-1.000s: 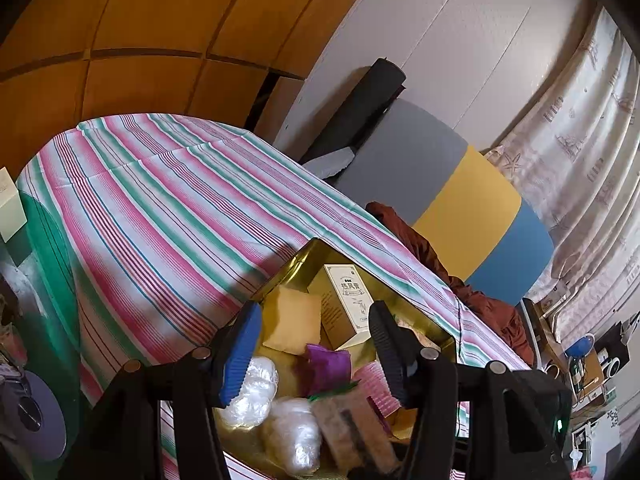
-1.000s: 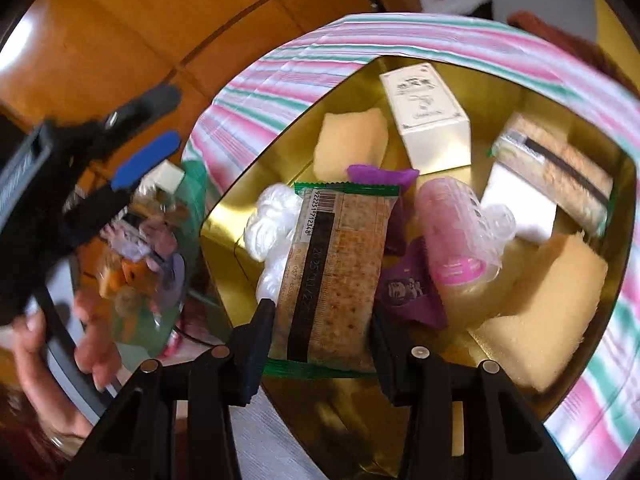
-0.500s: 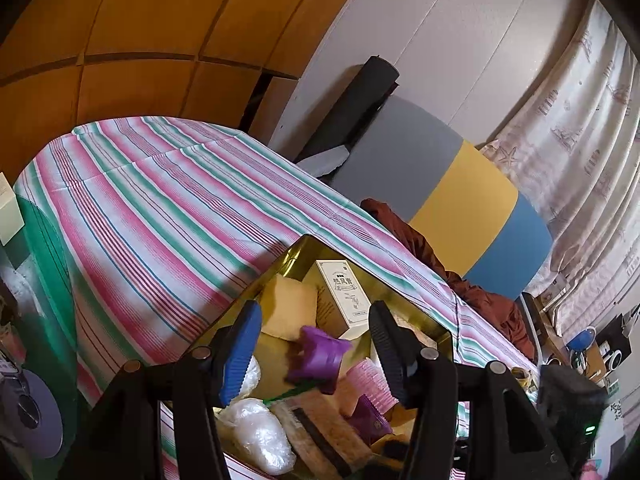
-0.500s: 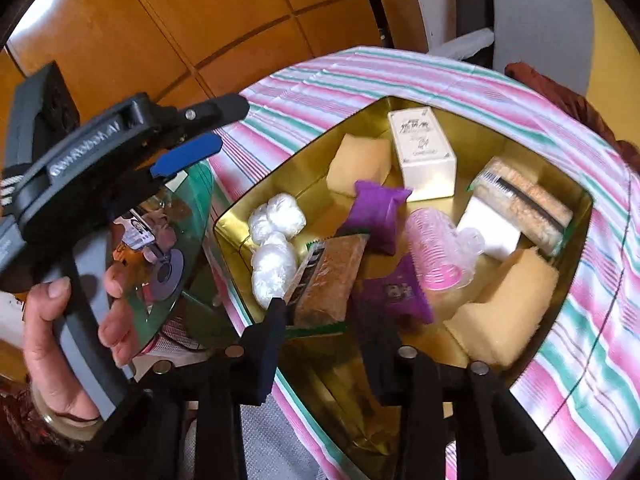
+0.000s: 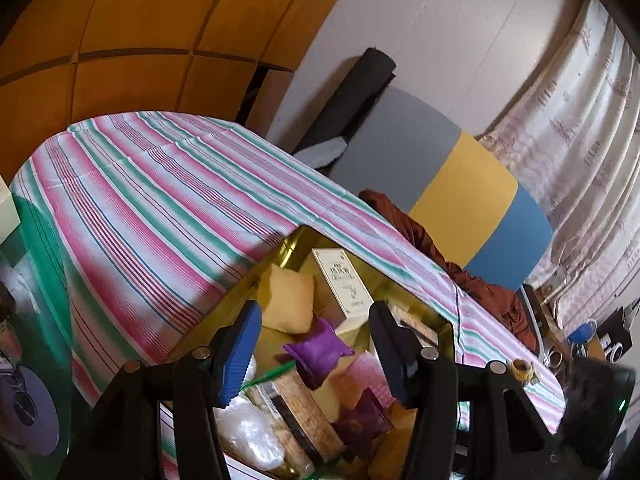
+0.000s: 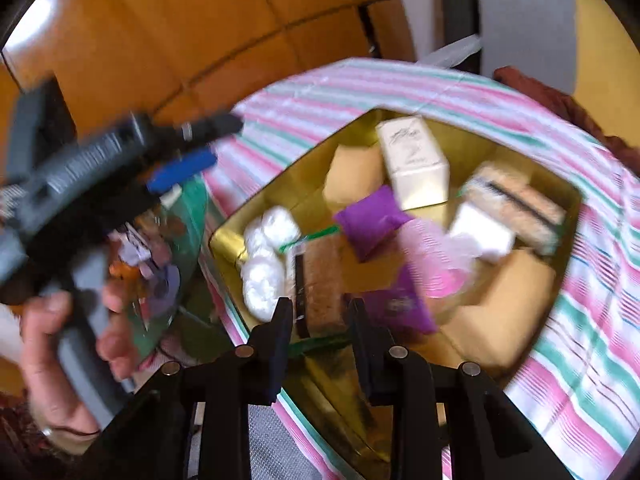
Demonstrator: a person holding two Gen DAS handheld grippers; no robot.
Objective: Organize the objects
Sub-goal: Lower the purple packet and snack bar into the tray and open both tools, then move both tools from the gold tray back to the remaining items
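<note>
A gold tray (image 6: 224, 240) on the striped tablecloth holds several loose items. My right gripper (image 6: 320, 308) is shut on a brown snack packet (image 6: 320, 276) with green edges, raised on its edge at the tray's near left. The same snack packet (image 5: 304, 408) shows in the left wrist view. Around it lie white plastic wads (image 6: 264, 264), a purple pouch (image 6: 372, 220), a cream box (image 6: 414, 160), a pink roller bag (image 6: 436, 256) and yellow sponges (image 6: 504, 308). My left gripper (image 5: 314, 316) hangs open above the gold tray (image 5: 288, 240), with nothing between its blue pads (image 5: 240, 348).
A second snack packet (image 6: 516, 204) and a white block (image 6: 480, 236) sit at the tray's far right. The striped tablecloth (image 5: 160, 208) stretches left and beyond. A grey, yellow and blue chair back (image 5: 460, 196) and a brown cloth (image 5: 420, 236) stand behind the table. A tape roll (image 5: 520, 366) lies at the right.
My right gripper closed on the snack packet and rose with it, turning it from flat onto its edge and baring the purple pouch. The left gripper stayed where it was.
</note>
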